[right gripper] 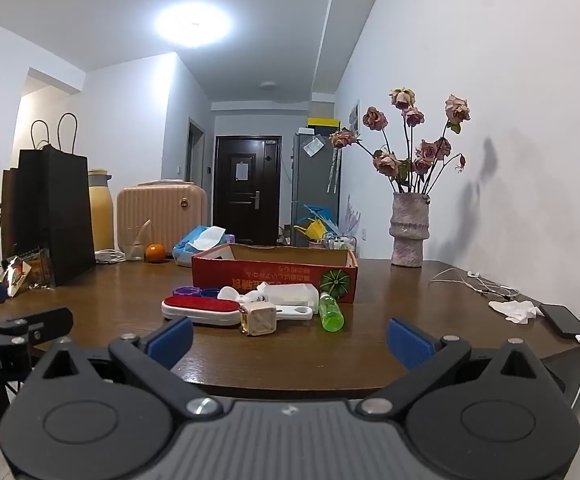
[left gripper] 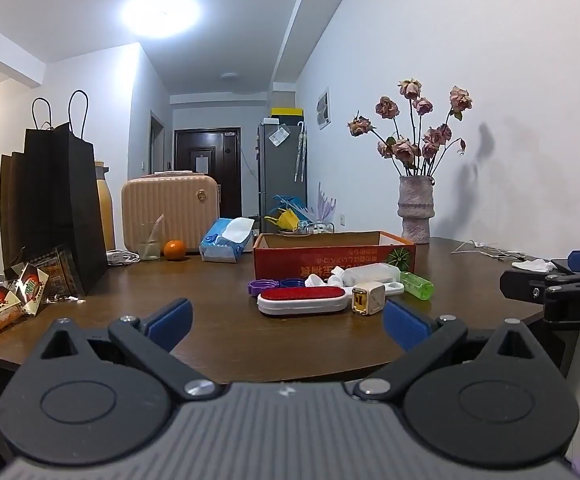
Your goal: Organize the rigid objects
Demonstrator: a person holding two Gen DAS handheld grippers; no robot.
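While both tools (left gripper: 288,316) (right gripper: 290,338) gape empty, a red-topped white brush (left gripper: 302,299) lies flat before the red box (left gripper: 330,258).

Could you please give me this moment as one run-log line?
left gripper: open, empty | right gripper: open, empty | small items: loose on table before red box | sorting: not started

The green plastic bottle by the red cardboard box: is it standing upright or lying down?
Lying down. The green plastic bottle rests on its side on the brown wooden table, beside the red cardboard box.
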